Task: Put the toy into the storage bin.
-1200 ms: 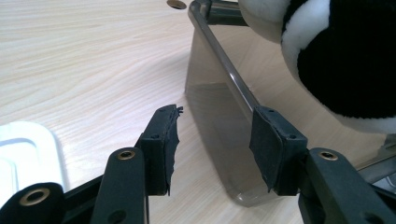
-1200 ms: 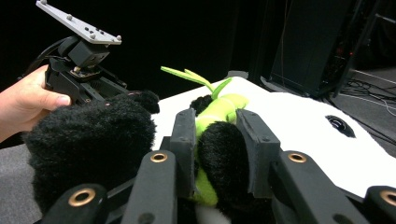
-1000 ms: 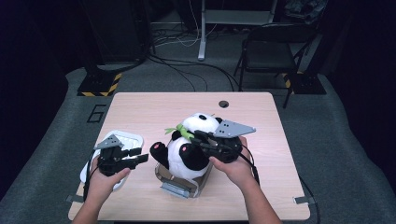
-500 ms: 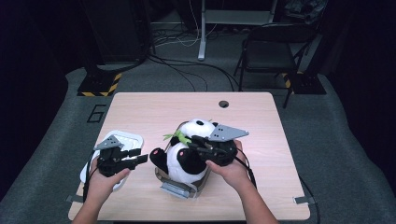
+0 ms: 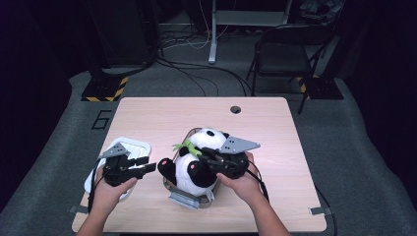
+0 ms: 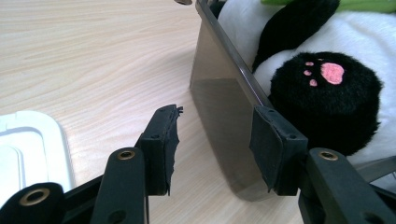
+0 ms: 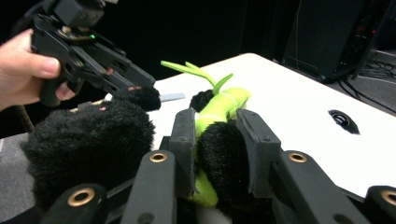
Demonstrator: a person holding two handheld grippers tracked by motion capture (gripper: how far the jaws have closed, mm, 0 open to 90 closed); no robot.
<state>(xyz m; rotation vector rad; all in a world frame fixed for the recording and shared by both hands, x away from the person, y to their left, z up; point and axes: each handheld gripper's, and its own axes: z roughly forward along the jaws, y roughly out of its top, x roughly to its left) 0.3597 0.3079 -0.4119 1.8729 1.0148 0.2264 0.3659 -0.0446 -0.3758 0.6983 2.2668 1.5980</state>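
Here, fuzzy plush panda [image 5: 196, 164] in boxy metal tin [image 5: 184, 200]

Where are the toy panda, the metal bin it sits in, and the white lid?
toy panda [image 5: 196, 164]: high view, on its white belly.
metal bin [image 6: 219, 107]: left gripper view, on its shiny side wall.
white lid [image 5: 133, 146]: high view, on its far edge.

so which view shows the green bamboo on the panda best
The right gripper view: the bamboo sits close up, its stalk pinched with the panda's black arm in the right gripper. The high view shows it as a small green sprig by the panda's head. The left gripper view catches a green strip at the top edge.
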